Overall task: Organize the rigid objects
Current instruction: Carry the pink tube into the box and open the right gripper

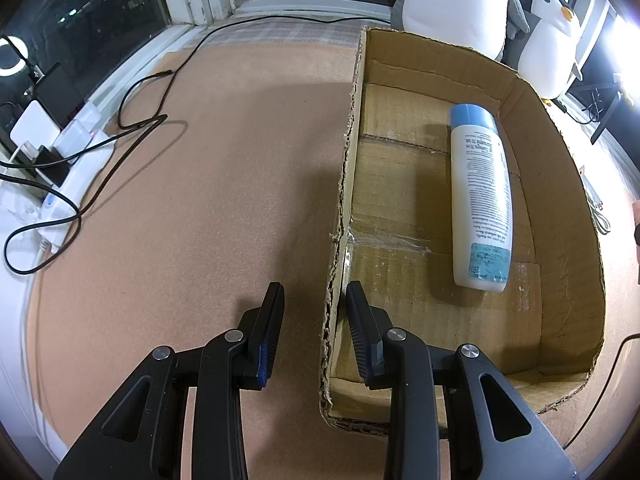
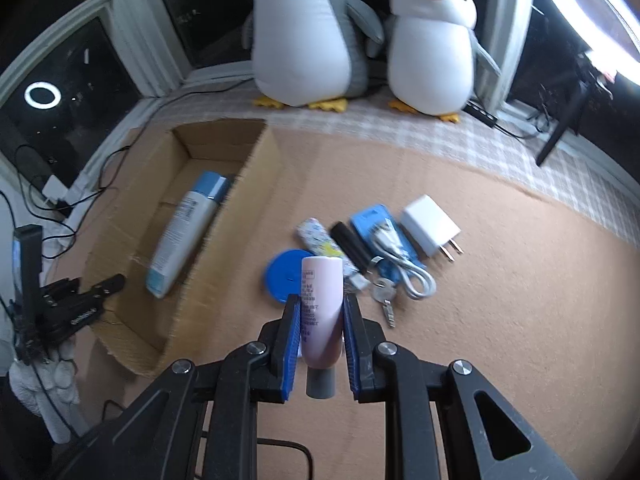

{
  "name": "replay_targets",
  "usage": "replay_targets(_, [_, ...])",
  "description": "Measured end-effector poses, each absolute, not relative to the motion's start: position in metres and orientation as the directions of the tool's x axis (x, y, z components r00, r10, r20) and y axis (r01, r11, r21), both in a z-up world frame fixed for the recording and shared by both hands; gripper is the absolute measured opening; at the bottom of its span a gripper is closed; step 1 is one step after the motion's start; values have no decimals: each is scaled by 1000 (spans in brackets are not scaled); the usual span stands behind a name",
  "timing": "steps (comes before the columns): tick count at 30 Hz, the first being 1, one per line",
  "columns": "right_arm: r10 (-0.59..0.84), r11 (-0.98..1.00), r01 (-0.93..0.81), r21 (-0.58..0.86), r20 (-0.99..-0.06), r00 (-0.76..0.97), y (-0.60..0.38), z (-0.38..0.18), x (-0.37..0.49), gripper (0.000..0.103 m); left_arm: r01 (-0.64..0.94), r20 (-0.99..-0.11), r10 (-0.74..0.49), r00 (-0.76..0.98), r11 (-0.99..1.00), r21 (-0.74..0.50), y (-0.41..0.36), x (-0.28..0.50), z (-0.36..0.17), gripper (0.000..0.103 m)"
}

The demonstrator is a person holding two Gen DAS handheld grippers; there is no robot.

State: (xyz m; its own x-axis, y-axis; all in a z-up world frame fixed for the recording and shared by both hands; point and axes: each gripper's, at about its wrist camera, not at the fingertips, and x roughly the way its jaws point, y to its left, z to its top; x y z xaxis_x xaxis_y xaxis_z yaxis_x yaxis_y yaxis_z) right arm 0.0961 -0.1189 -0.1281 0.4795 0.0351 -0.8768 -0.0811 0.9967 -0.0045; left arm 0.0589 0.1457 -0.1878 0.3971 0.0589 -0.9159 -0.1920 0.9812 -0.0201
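The table (image 2: 460,360), covered w/ a tan cork-like mat, is seen beneath both claws. The cardboard box (image 1: 560,208) sits ahead and to the left of the right claw (image 2: 321,308); its near-left wall is straddled by the left claw (image 1: 314,296), whose jaws stand narrow w/ the torn edge between them, though whether the pads actually press it can't be told. A white bottle w/ blue cap (image 1: 480,196) is already laid inside the box, ahead-right of the left claw. The pink tube (image 2: 322,304) is pinched by the right claw approx. mid-body, grey cap toward the camera, lifted clear of the table. Just beyond it a pile is left: blue lid (image 2: 282,276), white charger (image 2: 430,228), blue card w/ white cable (image 2: 384,232), black stick (image 2: 352,244), patterned tube (image 2: 316,236), keys (image 2: 384,292). Risks, as judged: the smooth tube could be squeezed out or rotated in the pads; it could be knocked against the box's right wall if carried too low; the box could be dragged if the left claw's hold is loose.
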Motion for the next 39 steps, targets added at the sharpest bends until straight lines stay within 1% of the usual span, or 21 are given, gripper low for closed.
replay_targets(6, [123,982,-185,38,-871,476,-72,-121,97,18,-192,-916,59,397,981,-20,146,59,-188,31])
replay_targets(16, [188,943,-330,40,-884,429,1,-133,96,18,-196,-915,57,398,980,-24,144,59,-187,31])
replay_targets(21, [189,933,-357,34,-893,408,16,-141,95,18,-196,-915,58,398,980,-23,144,59,-187,31])
replay_targets(39, [187,928,-369,40,-909,372,25,-157,97,18,-196,-915,60,398,980,-21,143,59,-188,31])
